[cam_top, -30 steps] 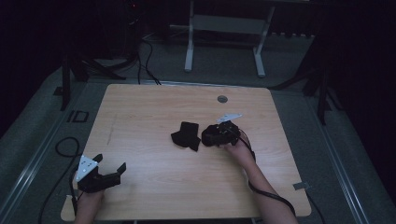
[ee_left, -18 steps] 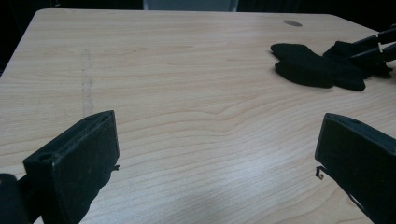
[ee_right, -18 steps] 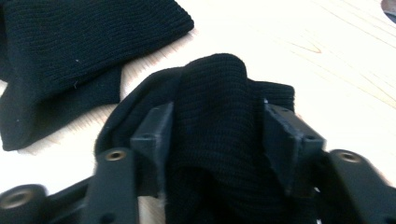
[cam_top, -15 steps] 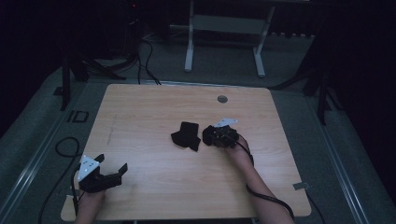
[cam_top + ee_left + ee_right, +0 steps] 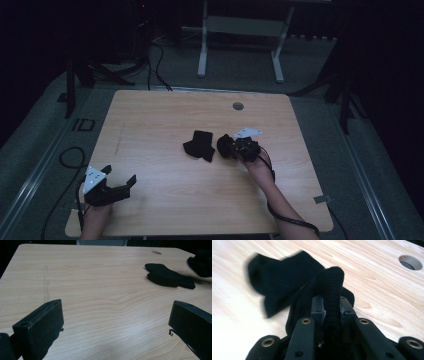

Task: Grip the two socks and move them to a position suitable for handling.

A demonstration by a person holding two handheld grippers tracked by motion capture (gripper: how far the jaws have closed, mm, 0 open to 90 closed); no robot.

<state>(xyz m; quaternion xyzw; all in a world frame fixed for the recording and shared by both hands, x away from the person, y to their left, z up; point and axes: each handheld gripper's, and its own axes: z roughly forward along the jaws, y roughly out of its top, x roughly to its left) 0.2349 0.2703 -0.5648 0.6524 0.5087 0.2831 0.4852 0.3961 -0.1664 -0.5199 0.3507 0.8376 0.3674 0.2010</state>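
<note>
Looking along its own jaws, the right gripper had just squeezed shut on a black sock; from above this was one dark lump. Another sock lay beside it on the table. The left gripper gaped wide, holding nothing.

The desk is pale wood-grain board with a smooth, faintly sheeny finish, the sock pinched in the right claw is matt black ribbed knit cloth, and the claw's arms look like matt black plastic with brass-coloured rivets.
</note>
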